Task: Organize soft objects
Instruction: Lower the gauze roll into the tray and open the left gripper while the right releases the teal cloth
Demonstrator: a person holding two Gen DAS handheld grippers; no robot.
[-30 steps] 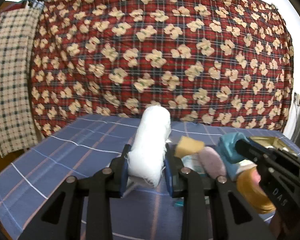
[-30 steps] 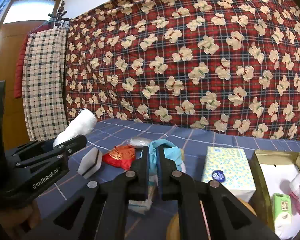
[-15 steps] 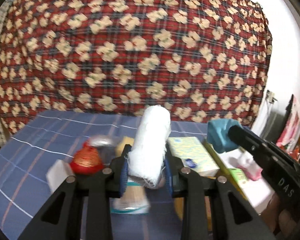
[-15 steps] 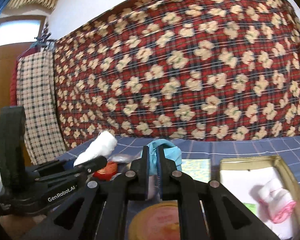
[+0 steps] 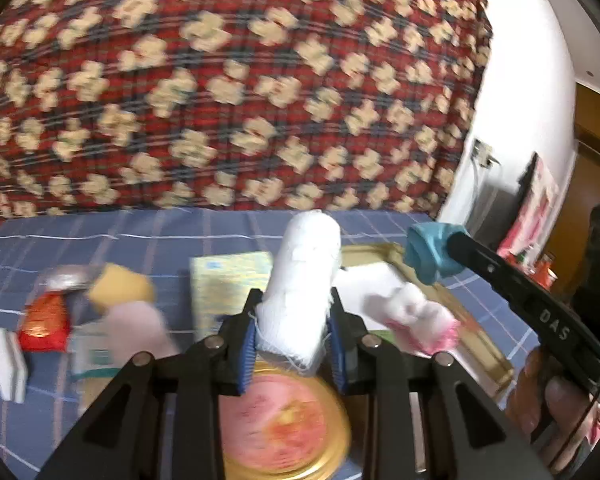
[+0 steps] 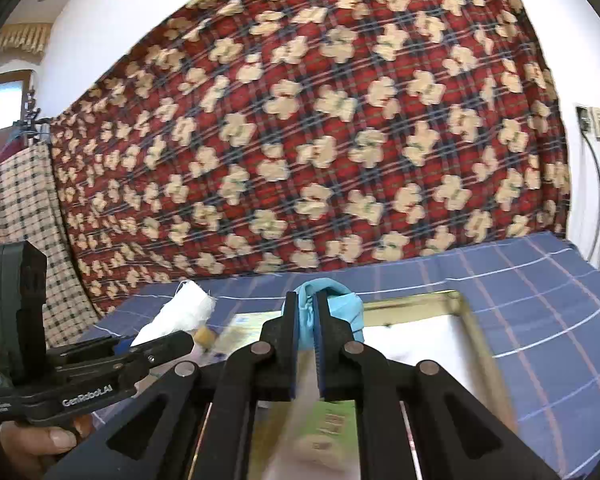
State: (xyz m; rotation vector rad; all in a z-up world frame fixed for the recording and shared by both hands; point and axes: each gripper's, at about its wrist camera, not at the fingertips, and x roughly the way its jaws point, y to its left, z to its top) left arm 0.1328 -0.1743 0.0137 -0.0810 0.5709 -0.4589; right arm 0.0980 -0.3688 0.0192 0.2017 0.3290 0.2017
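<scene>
A: Left hand-held gripper (image 5: 292, 340): status?
B: Clenched on a white rolled gauze-like cloth bundle (image 5: 300, 284), which stands upright between the blue pads. Directly below it lies a round gold-rimmed tin lid with a pink face (image 5: 284, 428).

A: Right hand-held gripper (image 6: 307, 344)?
B: Clamped tight on a teal crumpled fabric piece (image 6: 332, 308), which bulges out above and to the right of the fingertips. It is held above the gold-rimmed rectangular tin with a white interior (image 6: 466, 320).

A: Contents of that tin?
B: In the left wrist view, a pink-and-white fluffy item (image 5: 416, 316) lies inside it. The right wrist view is too blurred there to tell.

A: Items further out on the bench?
B: On the blue checked cloth (image 5: 112, 244): a yellow-green patterned tissue pack (image 5: 224, 288) beside the tin, a yellow sponge block (image 5: 120, 288), a red pouch with gold print (image 5: 44, 320), and a white flat sponge (image 5: 8, 364) at the left edge. Behind everything hangs a red plaid blanket with cream flowers (image 6: 320, 140).
</scene>
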